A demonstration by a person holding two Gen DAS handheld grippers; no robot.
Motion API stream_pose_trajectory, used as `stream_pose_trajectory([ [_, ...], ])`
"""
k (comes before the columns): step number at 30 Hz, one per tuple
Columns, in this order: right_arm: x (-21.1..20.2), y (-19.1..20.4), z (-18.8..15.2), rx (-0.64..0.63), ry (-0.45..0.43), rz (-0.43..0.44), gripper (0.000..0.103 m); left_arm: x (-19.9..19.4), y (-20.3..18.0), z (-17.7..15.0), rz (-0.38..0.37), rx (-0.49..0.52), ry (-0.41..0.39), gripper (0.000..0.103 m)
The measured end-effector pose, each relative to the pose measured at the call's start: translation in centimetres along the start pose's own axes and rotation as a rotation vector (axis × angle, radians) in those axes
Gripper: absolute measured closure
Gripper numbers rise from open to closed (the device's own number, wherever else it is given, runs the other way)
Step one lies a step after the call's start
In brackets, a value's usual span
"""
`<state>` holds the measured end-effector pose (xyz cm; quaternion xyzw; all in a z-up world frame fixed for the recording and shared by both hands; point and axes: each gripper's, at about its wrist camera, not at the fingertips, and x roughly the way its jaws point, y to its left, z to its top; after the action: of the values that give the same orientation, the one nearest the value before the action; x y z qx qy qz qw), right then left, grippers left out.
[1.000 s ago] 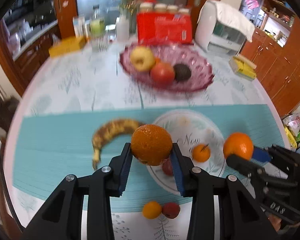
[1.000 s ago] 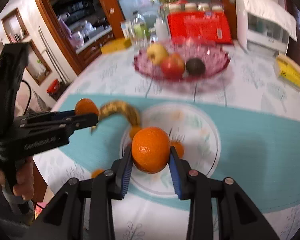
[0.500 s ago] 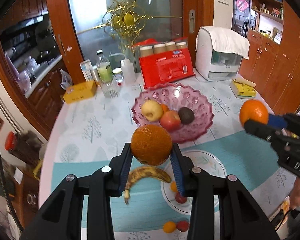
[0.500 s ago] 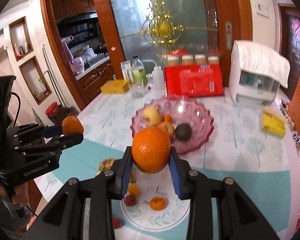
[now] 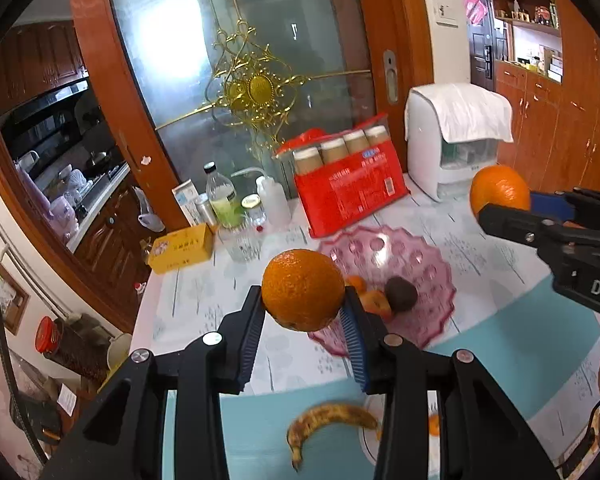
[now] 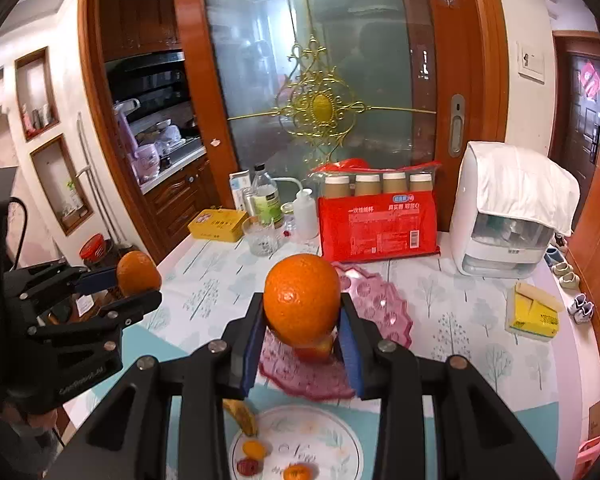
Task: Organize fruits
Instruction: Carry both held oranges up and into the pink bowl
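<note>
My left gripper point(image 5: 303, 312) is shut on an orange point(image 5: 302, 289), held high above the table. My right gripper point(image 6: 301, 320) is shut on another orange point(image 6: 302, 299); it shows at the right of the left wrist view point(image 5: 500, 194). The pink glass fruit bowl point(image 5: 428, 280) lies below and ahead with a dark avocado point(image 5: 401, 294) and an apple in it. A spotted banana point(image 5: 330, 420) lies on the teal mat point(image 5: 500, 344). A white plate point(image 6: 332, 444) holds several small fruits.
A red pack of paper cups point(image 6: 378, 220), a white appliance under a cloth point(image 6: 508, 208), bottles point(image 6: 266, 196), a glass point(image 6: 262, 236) and two yellow boxes point(image 6: 218, 224) stand at the back and right of the table. A glass door is behind.
Both grippers have risen well above the table with their oranges still held. The bowl, plate and banana now look farther below.
</note>
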<state>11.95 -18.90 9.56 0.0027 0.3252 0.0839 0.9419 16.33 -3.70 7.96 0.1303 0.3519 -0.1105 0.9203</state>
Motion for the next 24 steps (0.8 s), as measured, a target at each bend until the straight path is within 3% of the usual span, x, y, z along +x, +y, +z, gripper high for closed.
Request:
stream_pose_trajectory([
  [5, 3.8, -0.7, 1.8, 0.021, 0.019, -0.022, 0.068, 3.4, 0.7, 2.1, -0.004, -0.017, 0.004, 0.066],
  [10, 8.7, -2.2, 1.8, 0.071, 0.077, -0.042, 0.068, 9.4, 1.2, 2.6, -0.051, -0.074, 0.074, 0.066],
  [17, 14.6, -5.1, -0.2, 0.14, 0.171, -0.074, 0.068, 17.9, 0.2, 0.0, -0.119, -0.141, 0.203, 0.066],
  [24, 19.7, -7.8, -3.1, 0.206, 0.263, -0.1, 0.068, 23.9, -2.1, -3.4, -0.155, -0.134, 0.318, 0.066],
])
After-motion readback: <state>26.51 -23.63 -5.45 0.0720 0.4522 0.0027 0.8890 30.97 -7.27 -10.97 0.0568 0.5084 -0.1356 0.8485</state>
